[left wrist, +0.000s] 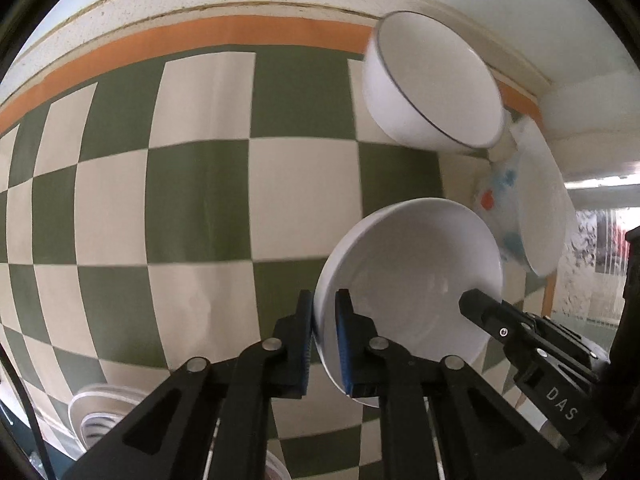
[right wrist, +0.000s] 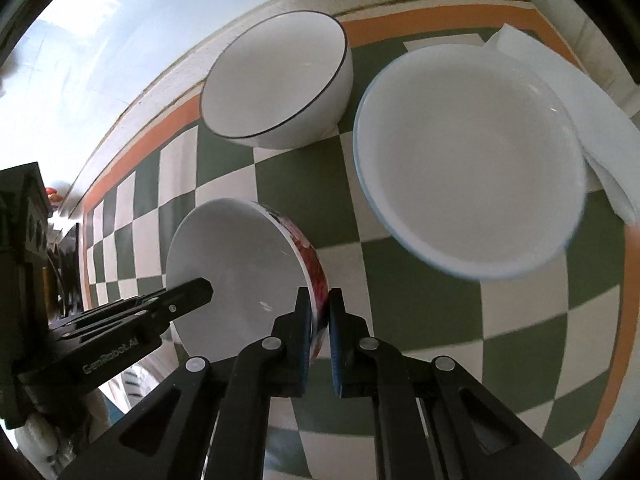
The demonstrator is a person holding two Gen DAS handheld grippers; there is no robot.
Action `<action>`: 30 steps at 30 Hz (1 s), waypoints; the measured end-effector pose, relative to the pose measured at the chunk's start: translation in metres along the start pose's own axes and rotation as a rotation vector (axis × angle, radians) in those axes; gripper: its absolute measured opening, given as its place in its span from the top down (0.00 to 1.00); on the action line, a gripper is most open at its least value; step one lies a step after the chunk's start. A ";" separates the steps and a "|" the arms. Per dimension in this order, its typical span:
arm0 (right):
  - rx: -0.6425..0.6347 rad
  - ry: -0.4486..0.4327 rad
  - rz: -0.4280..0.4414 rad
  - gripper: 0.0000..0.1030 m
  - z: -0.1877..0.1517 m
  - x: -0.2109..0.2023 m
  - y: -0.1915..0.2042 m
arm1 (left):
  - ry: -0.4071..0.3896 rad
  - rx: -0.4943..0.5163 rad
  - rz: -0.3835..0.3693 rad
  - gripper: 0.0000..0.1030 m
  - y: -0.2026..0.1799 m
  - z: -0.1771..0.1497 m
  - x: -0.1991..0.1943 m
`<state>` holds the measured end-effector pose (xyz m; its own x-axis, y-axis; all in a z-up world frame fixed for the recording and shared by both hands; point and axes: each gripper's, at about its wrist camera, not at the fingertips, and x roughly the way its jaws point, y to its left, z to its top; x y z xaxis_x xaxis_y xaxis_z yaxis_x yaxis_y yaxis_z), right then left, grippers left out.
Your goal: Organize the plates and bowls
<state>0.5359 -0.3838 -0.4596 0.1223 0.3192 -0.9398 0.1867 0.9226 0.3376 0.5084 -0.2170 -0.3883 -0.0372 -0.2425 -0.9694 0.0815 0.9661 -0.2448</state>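
Both grippers (left (left wrist: 324, 320), right (right wrist: 320, 312)) pinch one bowl's (left wrist: 408, 264) rim.

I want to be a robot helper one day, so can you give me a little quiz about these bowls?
1. True or false: the right gripper is shut on the rim of the patterned bowl.
2. What colour edges the big bowl? A red, B light blue, C gold.
3. Fill in: the tablecloth has green and cream ____.

Key: 1 true; 2 B; 3 squares.
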 end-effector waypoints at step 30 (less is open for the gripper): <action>0.039 0.064 -0.001 0.91 -0.155 -0.018 -0.049 | 0.106 0.106 0.019 0.91 -0.034 -0.127 0.026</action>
<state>0.3731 -0.4005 -0.4678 0.0596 0.3326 -0.9412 0.2247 0.9142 0.3373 0.3786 -0.2455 -0.4029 -0.1391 -0.2082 -0.9682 0.1880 0.9543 -0.2322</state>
